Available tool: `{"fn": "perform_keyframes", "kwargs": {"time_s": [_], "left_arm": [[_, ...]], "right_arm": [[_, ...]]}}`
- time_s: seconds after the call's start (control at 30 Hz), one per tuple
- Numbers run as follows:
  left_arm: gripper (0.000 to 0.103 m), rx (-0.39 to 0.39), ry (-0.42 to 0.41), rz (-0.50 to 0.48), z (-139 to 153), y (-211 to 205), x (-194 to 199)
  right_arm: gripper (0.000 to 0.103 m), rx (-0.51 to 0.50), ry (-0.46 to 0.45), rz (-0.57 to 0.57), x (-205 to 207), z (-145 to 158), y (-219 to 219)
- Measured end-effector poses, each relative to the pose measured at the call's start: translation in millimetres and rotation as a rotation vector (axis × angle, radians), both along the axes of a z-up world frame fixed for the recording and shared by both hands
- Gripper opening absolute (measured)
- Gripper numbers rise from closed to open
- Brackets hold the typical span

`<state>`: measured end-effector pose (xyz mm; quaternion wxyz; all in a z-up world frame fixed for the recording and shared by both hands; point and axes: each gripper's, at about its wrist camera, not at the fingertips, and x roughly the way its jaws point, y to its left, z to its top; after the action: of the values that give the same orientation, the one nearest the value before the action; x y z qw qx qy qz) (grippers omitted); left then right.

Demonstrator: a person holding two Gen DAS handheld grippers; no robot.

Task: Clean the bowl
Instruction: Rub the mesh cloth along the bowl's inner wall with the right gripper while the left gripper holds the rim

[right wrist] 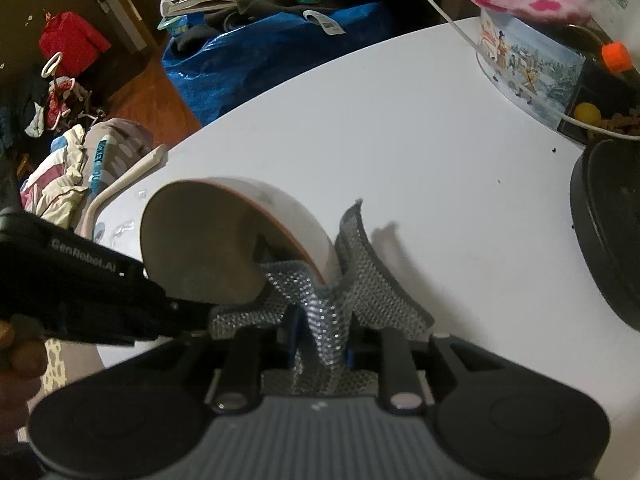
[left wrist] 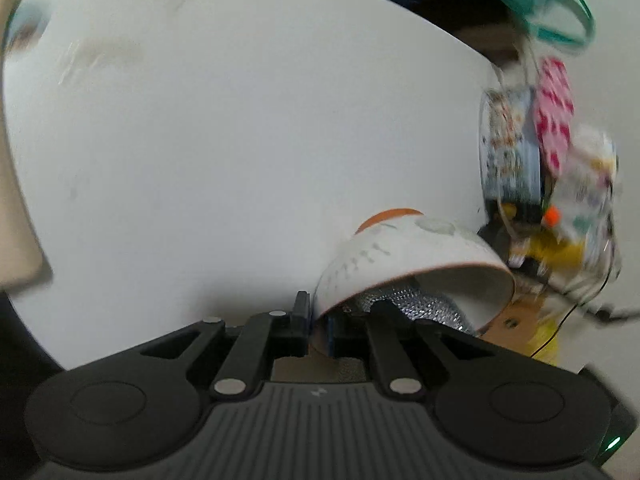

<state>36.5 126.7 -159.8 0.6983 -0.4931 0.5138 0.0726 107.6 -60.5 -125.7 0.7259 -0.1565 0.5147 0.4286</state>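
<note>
Two grippers level, left gripper (left wrist: 316, 326) clamping bowl (left wrist: 400, 264), right gripper (right wrist: 320, 354) pinching cloth (right wrist: 352, 280)

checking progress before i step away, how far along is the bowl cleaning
Done: both grasps are made. The left tongs pinch the rim of the tilted bowl, and the right tongs are shut on the silver mesh cloth. In hand: the cloth is draped over the bowl's rim, partly inside it. Left: finishing the wipe and setting the bowl down on the white table. How clean the inside is cannot be judged.

Both grippers, left gripper (left wrist: 318, 326) and right gripper (right wrist: 320, 344), share black linkage arms with 2 silver pivot pins, ribbed grey housings and blue finger pads. White "GenRobot.AI" lettering marks the left one's side.
</note>
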Motion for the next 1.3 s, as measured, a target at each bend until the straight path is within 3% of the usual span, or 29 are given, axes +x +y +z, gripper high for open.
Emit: {"fn": "perform_keyframes", "kwargs": {"time_s": [0.07,0.13,0.2,0.23,0.4,0.5,0.77,0.97,1.1,1.3], "left_arm": [[0.009,0.209,-0.04,-0.164,20.0,-15.4,13.0],[0.009,0.471,-0.117,-0.348,43.4,-40.3,21.7],[0.009,0.625,-0.174,-0.452,55.7,-56.2,24.2],[0.009,0.751,-0.227,-0.535,64.8,-69.6,24.1],[0.008,1.002,-0.359,-0.758,79.3,-104.9,28.4],[0.009,0.895,-0.333,-0.685,77.8,-92.1,35.7],[0.009,0.342,-0.148,-0.236,39.4,-19.8,26.8],[0.009,0.004,0.004,0.071,-0.2,4.3,-1.0],[0.009,-0.099,0.043,0.163,-12.6,8.0,-13.3],[0.009,-0.132,0.044,0.167,-8.2,5.3,-11.7]], "right_arm": [[0.018,-0.002,-0.007,0.012,-1.1,1.7,-0.6],[0.017,-0.011,-0.029,0.02,-1.6,4.3,-1.3],[0.016,-0.018,-0.051,0.027,-0.3,6.0,-1.9],[0.015,-0.023,-0.065,0.033,-0.2,7.2,-2.0],[0.014,-0.075,-0.173,0.097,-7.1,15.0,1.6],[0.015,-0.08,-0.162,0.101,-5.5,13.3,1.3],[0.02,-0.013,-0.018,0.011,6.6,2.1,-4.3],[0.02,0.051,0.094,-0.082,11.0,-7.6,-6.3],[0.018,0.069,0.131,-0.101,8.3,-9.0,-9.3],[0.017,0.084,0.197,-0.12,18.3,1.2,-21.4]]}}
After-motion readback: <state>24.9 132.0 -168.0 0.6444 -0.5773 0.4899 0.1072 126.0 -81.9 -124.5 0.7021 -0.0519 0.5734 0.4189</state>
